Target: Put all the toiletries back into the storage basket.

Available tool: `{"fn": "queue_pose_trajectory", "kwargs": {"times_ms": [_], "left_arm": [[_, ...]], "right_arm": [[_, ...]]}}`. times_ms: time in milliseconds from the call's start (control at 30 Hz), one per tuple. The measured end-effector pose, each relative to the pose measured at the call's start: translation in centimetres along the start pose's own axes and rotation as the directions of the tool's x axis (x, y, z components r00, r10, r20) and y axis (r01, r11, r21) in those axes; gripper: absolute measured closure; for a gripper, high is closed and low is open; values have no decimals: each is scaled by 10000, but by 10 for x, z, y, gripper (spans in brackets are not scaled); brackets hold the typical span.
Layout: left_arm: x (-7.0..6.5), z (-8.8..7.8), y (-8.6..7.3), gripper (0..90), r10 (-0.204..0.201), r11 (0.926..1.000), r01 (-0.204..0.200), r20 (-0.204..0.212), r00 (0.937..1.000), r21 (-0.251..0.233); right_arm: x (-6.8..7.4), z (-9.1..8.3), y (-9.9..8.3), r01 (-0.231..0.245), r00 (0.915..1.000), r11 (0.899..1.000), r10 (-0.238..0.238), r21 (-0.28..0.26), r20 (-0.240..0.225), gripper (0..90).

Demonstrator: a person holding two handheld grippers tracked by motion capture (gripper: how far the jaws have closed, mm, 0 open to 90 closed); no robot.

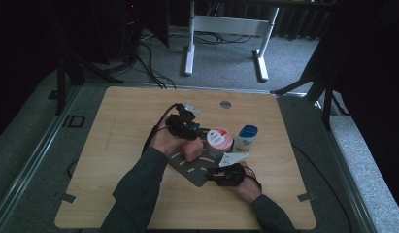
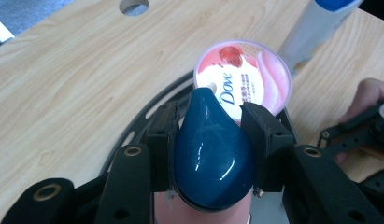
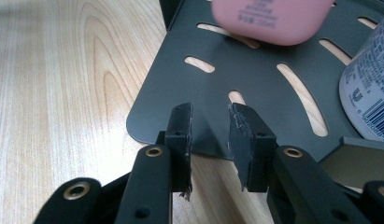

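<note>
Left hand-held gripper [image 2: 208, 135] pinches the blue cap of a pink bottle [image 1: 191, 151] over the dark slotted tray [image 3: 255, 79] at worktop [image 1: 119, 145] centre, a Dove tub [image 2: 243, 74] at its 12 o'clock. Right hand-held gripper [image 3: 209, 140], jaws spread and holding nothing, rests at the tray's 5 o'clock corner.

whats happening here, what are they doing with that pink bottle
A person works at a wooden table with a gripper in each hand. The left gripper is shut on the dark blue cap of a pink bottle, holding it over a dark slotted metal plate, right beside a Dove tub. The right gripper sits at the plate's near corner, jaws part open with the edge between them; whether they pinch it is unclear. A blue-capped white bottle stands nearby.
</note>
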State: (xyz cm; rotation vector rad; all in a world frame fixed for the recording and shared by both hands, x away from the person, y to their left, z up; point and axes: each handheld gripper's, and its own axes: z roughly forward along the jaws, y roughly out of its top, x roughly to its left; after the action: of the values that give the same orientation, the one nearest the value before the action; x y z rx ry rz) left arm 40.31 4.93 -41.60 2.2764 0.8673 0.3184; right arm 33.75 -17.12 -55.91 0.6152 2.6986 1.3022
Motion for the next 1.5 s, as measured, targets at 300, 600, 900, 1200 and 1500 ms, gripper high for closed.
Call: {"fn": "queue_pose_trajectory", "kwargs": {"times_ms": [300, 600, 900, 1200, 1500], "left_arm": [[5, 6, 7, 586, -156, 9998, 154, -115, 9998, -160], [8, 16, 13, 585, -222, 9997, 220, -288, 9993, -46], [10, 24, 20, 586, -175, 9998, 178, -509, 9986, 37], [16, 31, 20, 585, -481, 9988, 479, -582, 9971, -60], [21, 35, 20, 585, -676, 9975, 662, -606, 9959, -250]], "right_arm": [[0, 0, 0, 1, 10000, 10000, -1, -4, 16, 693], [0, 0, 0, 10, 10000, 10000, -10, -6, 26, 695], [1, 0, 0, 23, 10000, 10000, -23, -7, 50, 695], [0, 0, 0, 32, 10000, 10000, -32, -6, 46, 695], [0, 0, 0, 33, 10000, 10000, -33, -4, 42, 695]]}}
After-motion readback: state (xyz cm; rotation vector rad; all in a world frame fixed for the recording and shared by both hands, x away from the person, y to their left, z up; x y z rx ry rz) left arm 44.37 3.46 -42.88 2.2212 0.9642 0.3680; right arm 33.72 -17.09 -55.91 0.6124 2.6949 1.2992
